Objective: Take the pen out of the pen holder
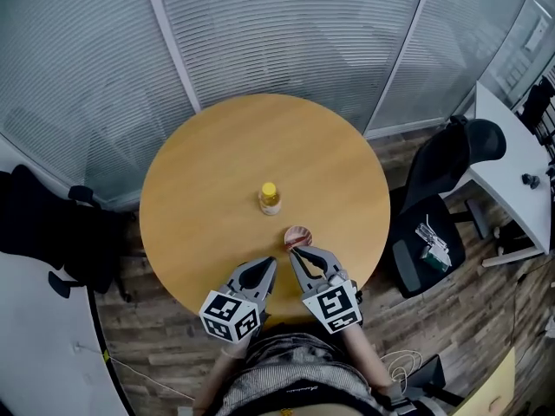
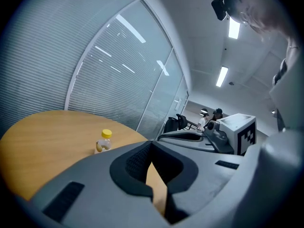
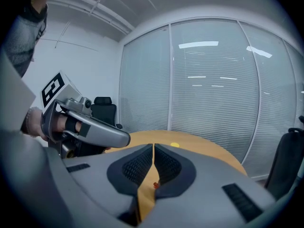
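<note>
A: Hovering low in the frame at the table's (image 1: 199, 189) edge, both pairs of jaws pressed together, empty?
B: Yes. The right gripper (image 1: 293, 252) sits just below the pen holder (image 1: 297, 234), likely poised for the pen; the left gripper (image 1: 270, 263) idles

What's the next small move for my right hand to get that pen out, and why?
Probably open the right tongs. They look shut and empty, with their tips just short of the pen holder, so they can't close on a pen until they spread.
</note>
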